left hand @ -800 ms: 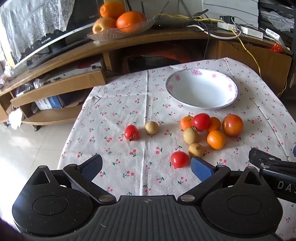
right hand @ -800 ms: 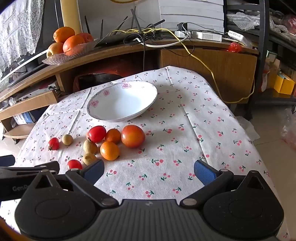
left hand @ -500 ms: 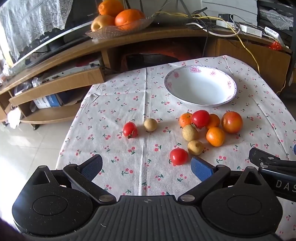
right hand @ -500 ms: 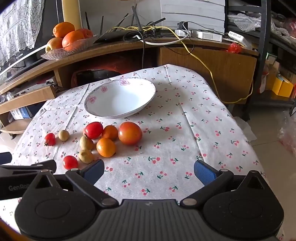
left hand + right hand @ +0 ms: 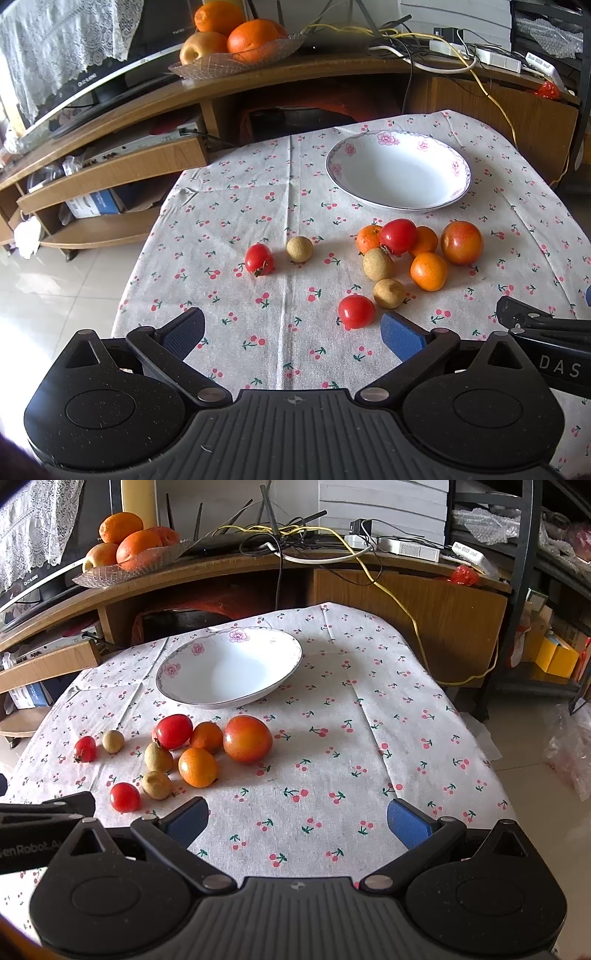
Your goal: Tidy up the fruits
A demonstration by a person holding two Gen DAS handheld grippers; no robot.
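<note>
- My left tool [image 5: 291, 328] hangs open and empty over the near edge of the worktop [image 5: 229, 206]; the nearest cherry tomato [image 5: 356, 311] lies just beyond its right fingertip.
- My right tool [image 5: 297, 818] is also open and empty, with the fruit cluster far-left of it, so the left is nearer.
- The empty bowl [image 5: 399, 171] sits beyond the fruit.
- One orange [image 5: 369, 238] is partly hidden behind a tomato [image 5: 398, 236].

Wooden shelving [image 5: 110, 177] beside pale tiled floor [image 5: 48, 295]
</note>
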